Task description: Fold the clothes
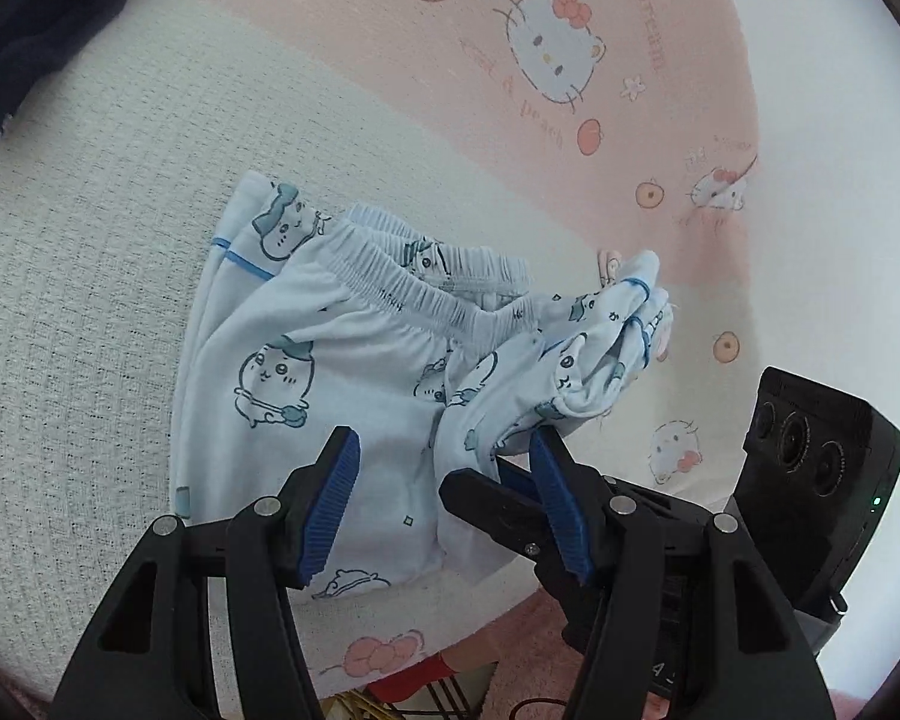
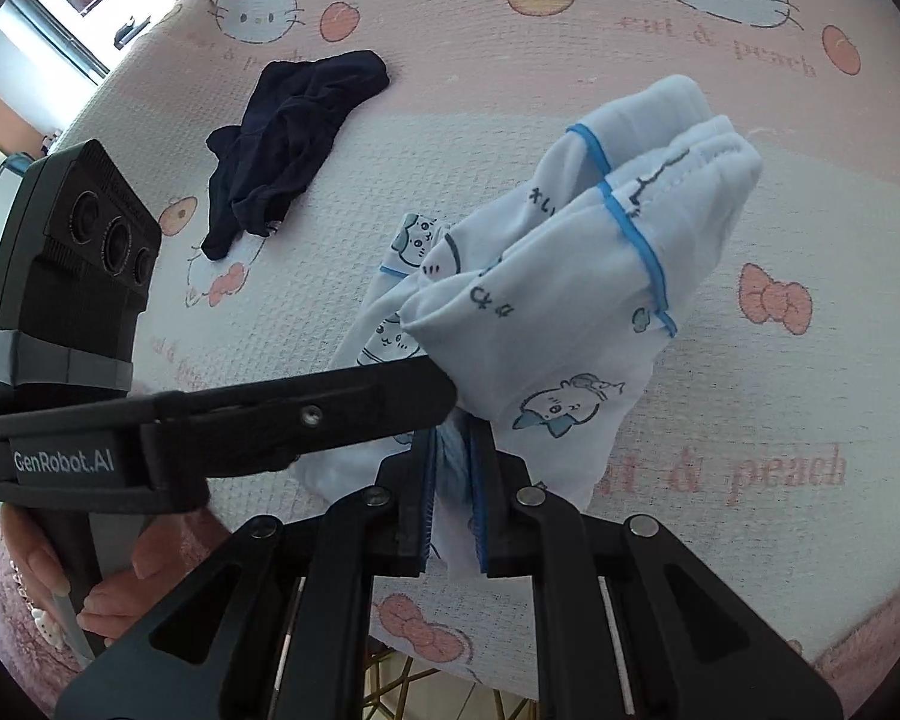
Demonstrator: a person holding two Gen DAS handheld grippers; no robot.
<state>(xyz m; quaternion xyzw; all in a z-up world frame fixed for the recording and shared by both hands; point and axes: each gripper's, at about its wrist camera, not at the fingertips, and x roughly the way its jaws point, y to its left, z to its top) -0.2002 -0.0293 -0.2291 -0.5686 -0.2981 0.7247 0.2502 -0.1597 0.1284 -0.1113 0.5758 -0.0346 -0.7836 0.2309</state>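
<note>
Light blue pyjama trousers (image 1: 342, 360) with cartoon prints lie on the bed cover, elastic waistband (image 1: 402, 288) facing away. My left gripper (image 1: 444, 480) hovers open just above their near part, with nothing pinched between its blue pads (image 1: 330, 498). One bunched trouser leg (image 1: 600, 348) is raised at the right. My right gripper (image 2: 453, 480) is shut on that leg, and its blue-piped hems (image 2: 630, 228) stick out ahead of the fingers. The left gripper's finger (image 2: 306, 414) crosses just in front, touching the held cloth.
The pink and white cat-print bed cover (image 2: 750, 450) fills both views. A crumpled dark navy garment (image 2: 288, 138) lies farther back on the left, also seen as a dark garment (image 1: 30, 30) in the corner. A hand (image 2: 120, 588) grips the left tool. The cover's near edge (image 1: 390, 660) drops off.
</note>
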